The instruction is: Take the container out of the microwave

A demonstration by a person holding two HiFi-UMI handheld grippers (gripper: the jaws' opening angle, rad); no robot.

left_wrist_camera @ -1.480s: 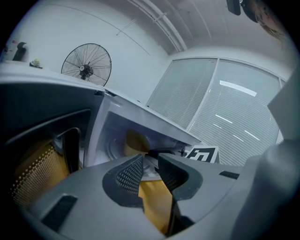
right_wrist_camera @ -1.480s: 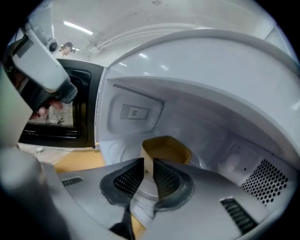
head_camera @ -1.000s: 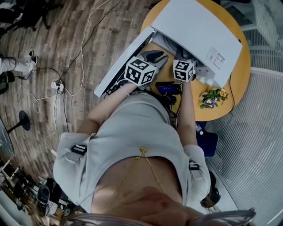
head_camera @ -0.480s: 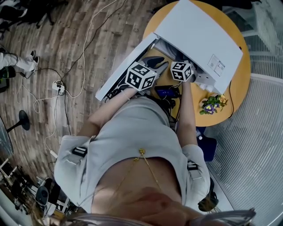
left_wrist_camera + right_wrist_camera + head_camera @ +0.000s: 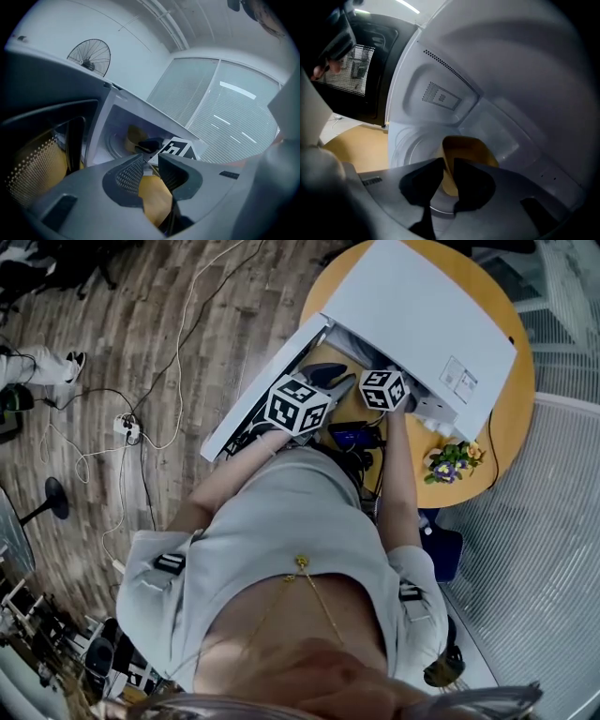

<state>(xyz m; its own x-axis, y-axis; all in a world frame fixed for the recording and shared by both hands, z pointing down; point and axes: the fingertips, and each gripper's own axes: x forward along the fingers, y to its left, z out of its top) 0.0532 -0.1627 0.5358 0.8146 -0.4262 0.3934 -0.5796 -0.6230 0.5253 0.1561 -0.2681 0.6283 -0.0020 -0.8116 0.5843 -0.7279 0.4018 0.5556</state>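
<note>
A white microwave [image 5: 422,306] stands on a round wooden table [image 5: 511,418] with its door [image 5: 262,381] swung open to the left. Inside, on the glass turntable [image 5: 408,145], sits a tan container [image 5: 473,150], which also shows in the left gripper view [image 5: 133,138]. My right gripper [image 5: 449,171] reaches into the cavity and its jaws are closing on the container's near wall, one jaw inside the rim and one outside. In the head view only its marker cube [image 5: 384,390] shows. My left gripper [image 5: 151,164] hovers in front of the opening [image 5: 339,373], open with nothing between its jaws.
The open door's dark mesh window [image 5: 356,70] stands left of the cavity. A small bunch of flowers [image 5: 450,451] lies on the table's near edge. Cables and a power strip [image 5: 127,426] trail over the wooden floor. A white mesh chair [image 5: 544,549] stands to the right.
Little differs in the head view: both marker cubes stay at the microwave's opening, the right one a touch deeper in.
</note>
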